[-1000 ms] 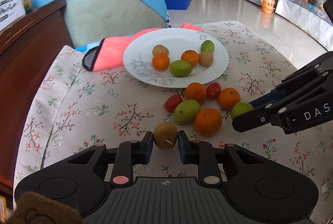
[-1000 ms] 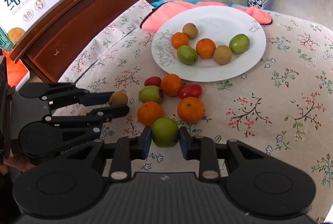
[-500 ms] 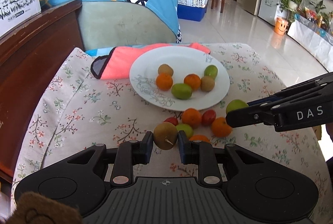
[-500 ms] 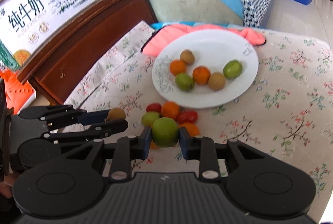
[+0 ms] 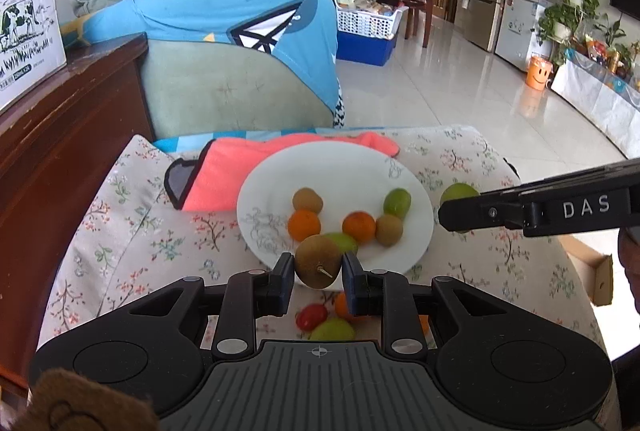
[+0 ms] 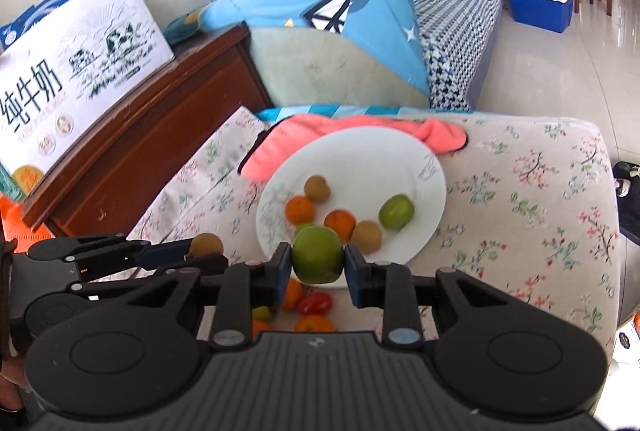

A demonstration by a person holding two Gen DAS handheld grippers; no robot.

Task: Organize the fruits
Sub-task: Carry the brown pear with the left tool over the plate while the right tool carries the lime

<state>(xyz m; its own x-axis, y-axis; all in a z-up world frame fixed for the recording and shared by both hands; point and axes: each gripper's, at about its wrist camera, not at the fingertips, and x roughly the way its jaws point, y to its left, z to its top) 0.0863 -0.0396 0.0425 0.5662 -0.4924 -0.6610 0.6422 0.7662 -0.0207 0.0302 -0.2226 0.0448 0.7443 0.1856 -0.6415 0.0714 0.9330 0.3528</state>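
Note:
My left gripper (image 5: 318, 271) is shut on a brown kiwi (image 5: 318, 265) and holds it in the air above the near rim of the white plate (image 5: 280, 175). My right gripper (image 6: 317, 263) is shut on a green fruit (image 6: 317, 259), also lifted near the plate (image 6: 400, 151). The plate holds several fruits: kiwis, oranges and green fruits. Loose fruits lie below the grippers on the floral cloth: a red tomato (image 5: 311, 315), a green fruit (image 5: 332, 329) and oranges (image 6: 314, 323). The right gripper shows at the right of the left wrist view, with its green fruit (image 5: 456, 193).
A pink cloth (image 5: 248, 167) lies under the plate's far edge. A dark wooden cabinet (image 5: 60, 119) with a milk carton box (image 6: 80, 79) stands to the left. A sofa with a blue cover (image 5: 240, 27) is behind. Tiled floor (image 5: 460, 91) lies to the right.
Both grippers have risen and moved forward toward the plate, each carrying its fruit. The loose fruits have dropped below the fingers in both views.

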